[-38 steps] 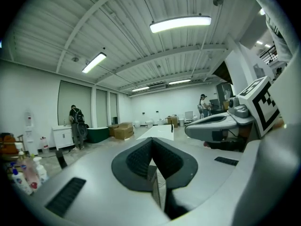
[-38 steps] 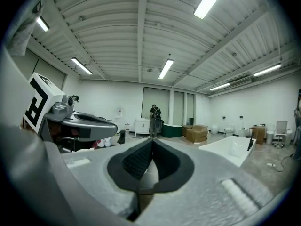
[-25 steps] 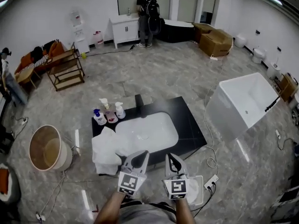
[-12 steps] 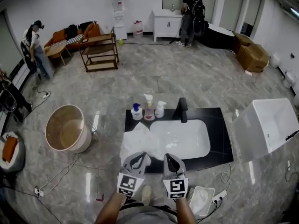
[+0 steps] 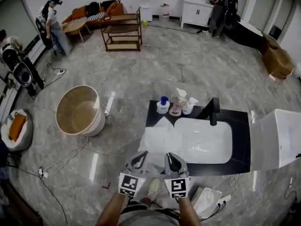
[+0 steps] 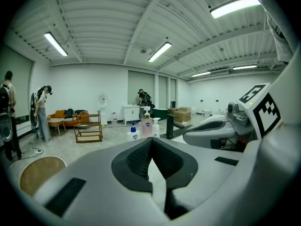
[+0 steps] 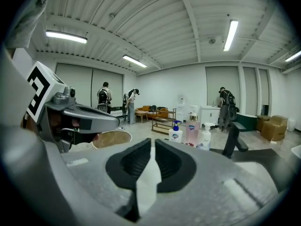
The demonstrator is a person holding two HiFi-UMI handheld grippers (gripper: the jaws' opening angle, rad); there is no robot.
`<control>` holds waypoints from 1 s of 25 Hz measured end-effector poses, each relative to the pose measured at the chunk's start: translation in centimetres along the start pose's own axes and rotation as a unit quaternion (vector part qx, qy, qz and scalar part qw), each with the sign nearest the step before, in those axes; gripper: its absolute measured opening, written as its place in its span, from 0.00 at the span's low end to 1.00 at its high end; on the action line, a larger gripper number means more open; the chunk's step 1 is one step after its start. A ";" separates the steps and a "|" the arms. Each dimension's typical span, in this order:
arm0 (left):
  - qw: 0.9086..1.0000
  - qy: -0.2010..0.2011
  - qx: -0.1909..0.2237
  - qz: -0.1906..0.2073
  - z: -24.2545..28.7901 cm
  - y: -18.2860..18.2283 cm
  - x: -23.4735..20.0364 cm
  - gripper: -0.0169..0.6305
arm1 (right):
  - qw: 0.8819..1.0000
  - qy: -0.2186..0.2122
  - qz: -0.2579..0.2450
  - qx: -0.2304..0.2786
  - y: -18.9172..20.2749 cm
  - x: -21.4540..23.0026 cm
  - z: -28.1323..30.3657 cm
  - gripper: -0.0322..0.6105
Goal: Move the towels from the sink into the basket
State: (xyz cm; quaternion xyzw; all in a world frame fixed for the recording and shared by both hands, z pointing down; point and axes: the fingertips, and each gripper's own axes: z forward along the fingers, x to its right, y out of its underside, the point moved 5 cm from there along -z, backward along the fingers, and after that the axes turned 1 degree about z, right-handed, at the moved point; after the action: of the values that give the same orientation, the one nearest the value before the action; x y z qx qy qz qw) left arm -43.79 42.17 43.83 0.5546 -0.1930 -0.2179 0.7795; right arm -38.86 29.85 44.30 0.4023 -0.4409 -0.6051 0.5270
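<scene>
Left gripper [image 5: 139,156] and right gripper [image 5: 171,157] both closed on nothing, towels [image 5: 159,139] draped over the worktop's [image 5: 241,142] left edge beside the sink [image 5: 207,142], basket [image 5: 95,123] looks empty, so nothing's moved yet, I'd say.

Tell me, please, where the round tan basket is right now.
In the head view the round tan basket stands on the grey floor at left, apart from the black counter, whose white towel is its nearest neighbour.

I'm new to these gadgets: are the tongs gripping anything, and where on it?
Nothing, it seems: the left tongs and right tongs are shut empty by the near edge of the white towel beside the sink.
</scene>
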 end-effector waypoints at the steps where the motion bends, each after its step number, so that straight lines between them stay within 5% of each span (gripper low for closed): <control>1: 1.000 -0.002 -0.003 -0.004 0.0 0.4 -0.4 0.04 | 1.000 -0.003 0.001 -0.007 0.4 -0.1 0.7 0.15; 6: 1.000 -0.010 -0.021 -0.019 0.5 2.7 -2.1 0.04 | 0.998 -0.019 0.009 -0.051 2.7 0.1 4.3 0.51; 12: 0.998 -0.020 -0.039 -0.035 1.4 4.5 -3.5 0.04 | 0.992 -0.054 0.038 -0.110 6.6 0.4 8.2 0.81; 25: 0.994 -0.040 -0.076 -0.063 3.6 8.6 -6.3 0.04 | 0.971 -0.076 0.084 -0.210 14.1 1.1 14.3 0.87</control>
State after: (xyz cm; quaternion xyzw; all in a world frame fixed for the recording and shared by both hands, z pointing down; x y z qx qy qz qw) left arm -49.92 45.35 52.76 0.4953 -0.1716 -0.3029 0.7959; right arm -48.62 29.49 61.92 0.1975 -0.3749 -0.6663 0.6135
